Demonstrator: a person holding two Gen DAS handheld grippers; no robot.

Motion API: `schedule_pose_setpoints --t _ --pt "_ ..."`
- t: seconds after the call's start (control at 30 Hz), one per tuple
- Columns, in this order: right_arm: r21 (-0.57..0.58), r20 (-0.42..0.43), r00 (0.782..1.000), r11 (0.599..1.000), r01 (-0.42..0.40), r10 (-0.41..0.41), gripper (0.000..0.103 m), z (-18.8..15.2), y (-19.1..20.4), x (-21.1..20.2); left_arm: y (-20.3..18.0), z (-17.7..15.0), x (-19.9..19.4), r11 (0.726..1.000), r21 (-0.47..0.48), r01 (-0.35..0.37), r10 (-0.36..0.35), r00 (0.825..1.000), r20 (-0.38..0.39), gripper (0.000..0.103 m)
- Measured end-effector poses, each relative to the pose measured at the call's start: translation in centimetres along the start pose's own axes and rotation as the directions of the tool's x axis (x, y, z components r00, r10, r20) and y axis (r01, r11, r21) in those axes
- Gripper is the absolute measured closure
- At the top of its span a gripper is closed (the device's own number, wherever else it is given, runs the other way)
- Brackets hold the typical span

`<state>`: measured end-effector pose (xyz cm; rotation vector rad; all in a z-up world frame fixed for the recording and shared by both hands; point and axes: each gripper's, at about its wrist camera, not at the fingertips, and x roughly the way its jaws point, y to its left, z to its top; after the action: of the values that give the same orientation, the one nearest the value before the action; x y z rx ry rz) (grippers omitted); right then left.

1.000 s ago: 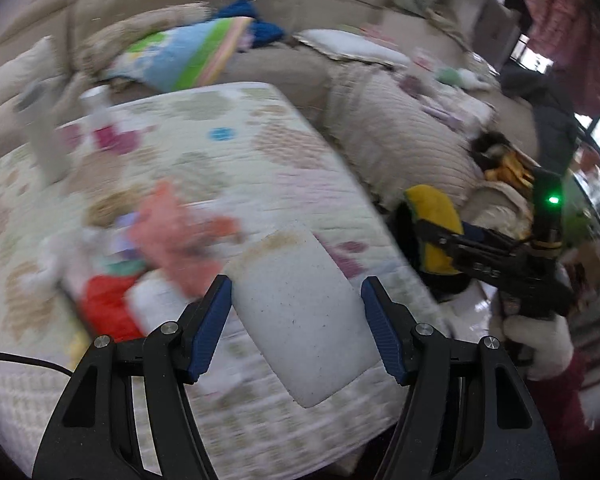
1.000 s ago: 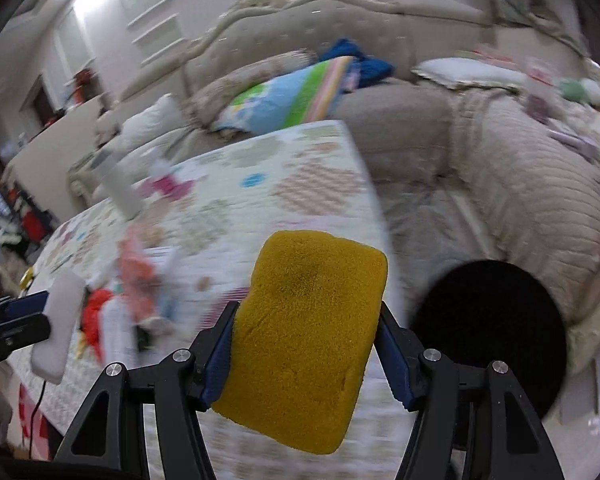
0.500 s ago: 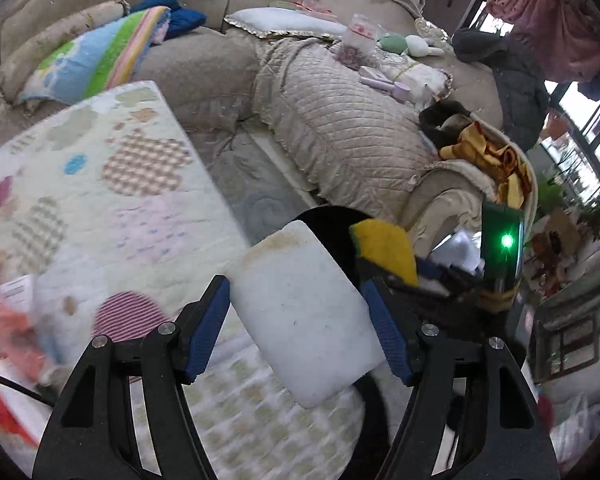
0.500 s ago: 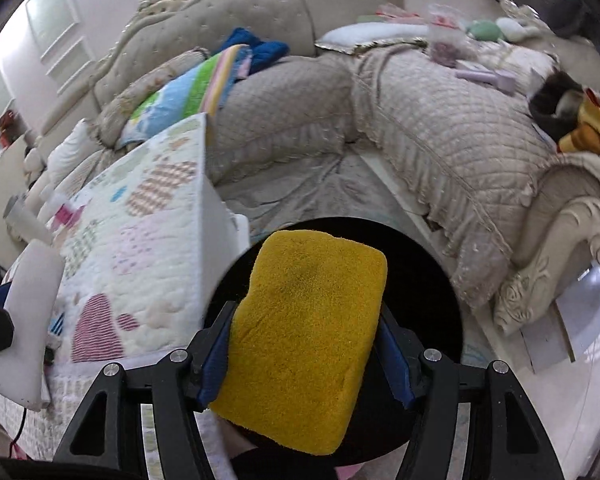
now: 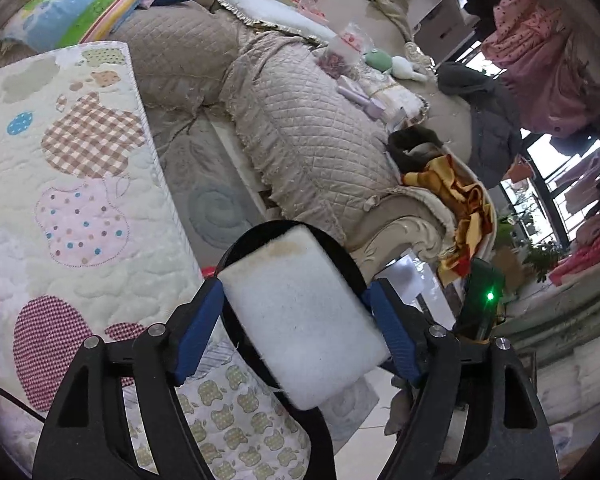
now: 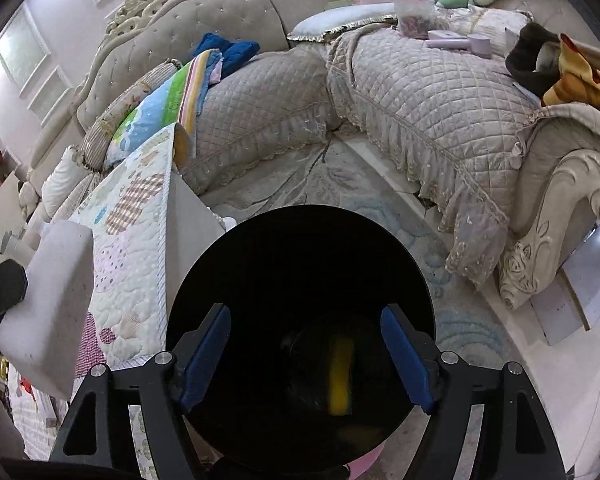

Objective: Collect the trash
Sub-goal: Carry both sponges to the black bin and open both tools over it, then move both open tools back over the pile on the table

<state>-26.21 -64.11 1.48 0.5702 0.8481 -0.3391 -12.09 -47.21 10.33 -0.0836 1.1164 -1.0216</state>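
My left gripper (image 5: 296, 334) is shut on a white sponge (image 5: 302, 316) and holds it above the rim of a black round bin (image 5: 340, 254) beside the table. The white sponge also shows at the left of the right wrist view (image 6: 48, 304). My right gripper (image 6: 306, 354) is open and empty right over the black bin (image 6: 300, 248). A yellow sponge (image 6: 340, 372) lies blurred down inside the bin.
A table with a patchwork quilt cover (image 5: 68, 184) stands left of the bin. A beige quilted sofa (image 6: 440, 92) wraps around the back and right, with pillows, a blanket and small items on it. A patterned rug (image 6: 340, 184) lies underneath.
My right gripper has opened and the yellow sponge has dropped into the bin. Both grippers have swung from the table toward the bin; the left still holds the white sponge.
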Motion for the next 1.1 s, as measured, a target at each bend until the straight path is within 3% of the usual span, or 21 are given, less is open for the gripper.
schedule_pose_setpoints --t 0.13,0.3,0.4,0.73,0.9,1.1 --pt "0.007 0.046 0.998 0.999 -0.034 0.033 0.028 -0.3 0.5 -1.6 1.0 0.1 0.3 0.999 -0.025 -0.039 0.039 0.999 -0.008 0.027" --pt "0.000 0.047 0.998 0.999 -0.036 0.036 0.028 -0.5 0.8 -2.5 1.5 -0.2 -0.1 0.997 -0.025 -0.068 0.068 0.998 -0.001 0.027" --pt "-0.027 0.037 0.999 0.999 -0.035 0.036 0.028 -0.6 1.4 -2.3 1.5 -0.8 -1.0 0.991 0.001 -0.132 0.132 0.991 0.016 0.027" --pt "-0.110 0.017 0.997 0.992 -0.067 0.069 0.028 -1.4 5.8 -1.4 3.5 -3.2 -5.6 0.943 0.020 -0.334 0.330 0.939 0.100 0.027" --pt "-0.155 0.013 0.996 0.984 -0.090 0.094 0.028 -1.9 8.7 -1.3 4.8 -4.3 -8.2 0.919 -0.004 -0.395 0.392 0.911 0.131 0.027" --pt "-0.202 -0.004 0.992 0.972 -0.123 0.125 0.028 -2.4 12.3 -1.1 6.1 -5.6 -11.3 0.903 -0.033 -0.429 0.429 0.891 0.150 0.027"
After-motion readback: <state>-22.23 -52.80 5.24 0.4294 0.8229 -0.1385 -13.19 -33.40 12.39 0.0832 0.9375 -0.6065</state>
